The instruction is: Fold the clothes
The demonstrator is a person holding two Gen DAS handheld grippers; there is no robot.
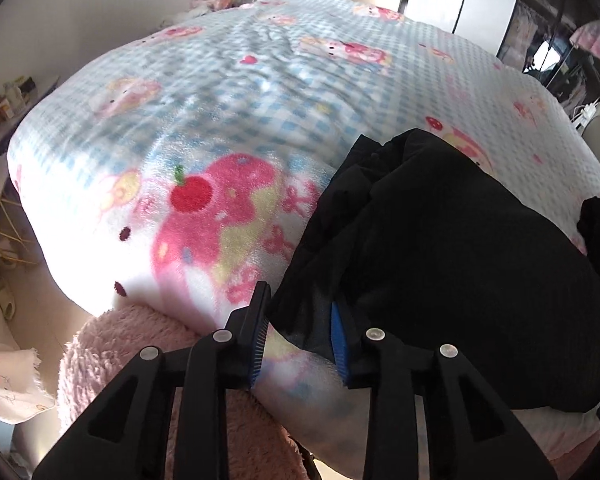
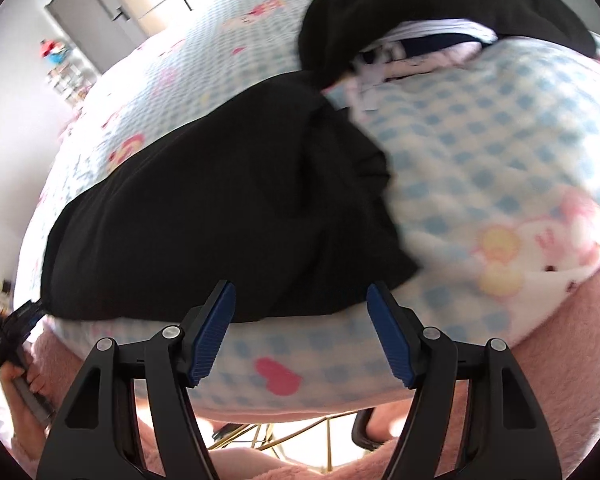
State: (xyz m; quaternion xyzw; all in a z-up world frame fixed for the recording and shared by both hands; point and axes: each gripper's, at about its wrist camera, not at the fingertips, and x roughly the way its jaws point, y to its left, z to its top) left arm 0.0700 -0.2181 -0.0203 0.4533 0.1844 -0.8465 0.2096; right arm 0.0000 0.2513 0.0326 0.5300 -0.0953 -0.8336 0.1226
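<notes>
A black garment lies crumpled on a bed covered by a blue-checked cartoon blanket. My left gripper is at the garment's near left corner. A thin flap of black cloth hangs between its fingers and drapes over the right blue pad. A gap shows between the pads, so they do not pinch the cloth. In the right wrist view my right gripper stands open just over the near hem of the black garment, with nothing between its fingers.
More clothes, black, white and navy, are heaped at the far side of the blanket, around. Pink fluffy fabric borders the bed's near edge. A person's hand holds the other gripper at far left. Shelves and a door stand beyond.
</notes>
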